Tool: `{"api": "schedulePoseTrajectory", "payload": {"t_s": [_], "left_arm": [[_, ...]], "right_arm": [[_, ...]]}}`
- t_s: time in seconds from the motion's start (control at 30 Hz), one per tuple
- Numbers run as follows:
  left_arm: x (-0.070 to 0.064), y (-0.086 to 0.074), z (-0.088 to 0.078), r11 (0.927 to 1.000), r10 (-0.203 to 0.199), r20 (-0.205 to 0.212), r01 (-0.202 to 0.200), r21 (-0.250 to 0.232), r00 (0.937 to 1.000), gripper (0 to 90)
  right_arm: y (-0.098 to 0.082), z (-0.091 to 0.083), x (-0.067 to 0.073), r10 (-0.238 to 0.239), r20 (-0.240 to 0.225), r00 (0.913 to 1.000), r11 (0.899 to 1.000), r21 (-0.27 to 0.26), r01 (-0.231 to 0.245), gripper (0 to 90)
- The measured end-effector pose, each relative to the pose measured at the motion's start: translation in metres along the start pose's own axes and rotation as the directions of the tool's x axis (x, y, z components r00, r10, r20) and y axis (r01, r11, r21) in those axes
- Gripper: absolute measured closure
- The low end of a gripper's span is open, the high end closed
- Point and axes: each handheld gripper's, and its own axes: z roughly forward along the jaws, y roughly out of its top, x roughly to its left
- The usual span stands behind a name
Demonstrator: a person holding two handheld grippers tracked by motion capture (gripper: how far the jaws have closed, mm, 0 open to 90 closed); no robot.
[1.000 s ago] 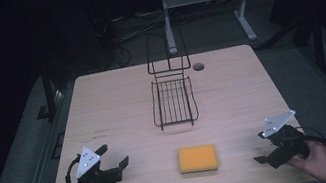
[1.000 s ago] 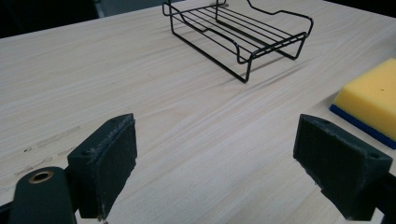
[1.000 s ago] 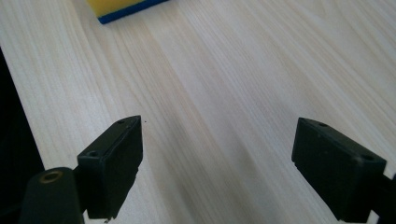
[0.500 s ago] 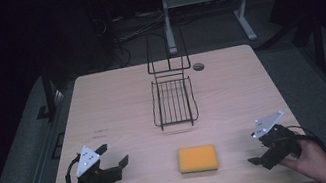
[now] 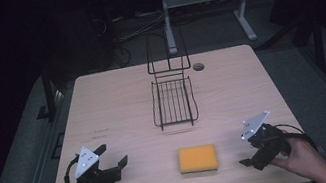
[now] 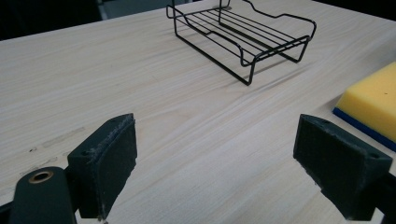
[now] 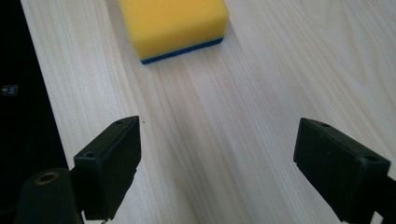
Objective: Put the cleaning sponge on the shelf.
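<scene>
While the room around it is pretty dark, the light wood table (image 5: 231, 89) is lit well enough to see everything on it. Biggest thing there is a black wire rack (image 5: 173, 101) sitting around the middle, with a tall upright wire back at its far end. Nearer the front edge lies a yellow sponge (image 5: 198, 159) with a blue underside, flat on the table and well apart from the rack. Left gripper (image 5: 110, 158) sits low at the front left, jaws spread wide, nothing between them. Right gripper (image 5: 247, 155) is at the front right, near the sponge, jaws also wide apart and empty.
</scene>
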Motion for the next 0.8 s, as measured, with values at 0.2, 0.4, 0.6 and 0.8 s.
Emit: {"api": "schedulePoseTrajectory", "payload": {"t_s": [0.2,0.4,0.6,0.8], "left_arm": [[-0.001,0.0,0.0,1.0,0.005,0.0,-0.005,-0.001,1.0,12.8],[-0.001,0.0,0.0,1.0,0.007,0.0,-0.007,0.001,1.0,12.8],[0.001,0.0,-0.002,1.0,0.002,-0.002,-0.002,-0.004,1.0,12.8],[0.0,0.0,-0.002,1.0,0.002,-0.003,-0.002,-0.003,1.0,12.8]], "right_arm": [[0.016,0.004,0.004,-0.042,-0.017,0.999,0.999,0.016,0.042,14.8],[0.026,0.007,0.005,-0.062,-0.031,0.9976,0.998,0.028,0.063,14.8],[0.037,0.01,0.007,-0.084,-0.044,0.9955,0.996,0.038,0.086,14.8],[0.046,0.014,0.008,-0.103,-0.06,0.9929,0.993,0.044,0.105,14.8]]}}
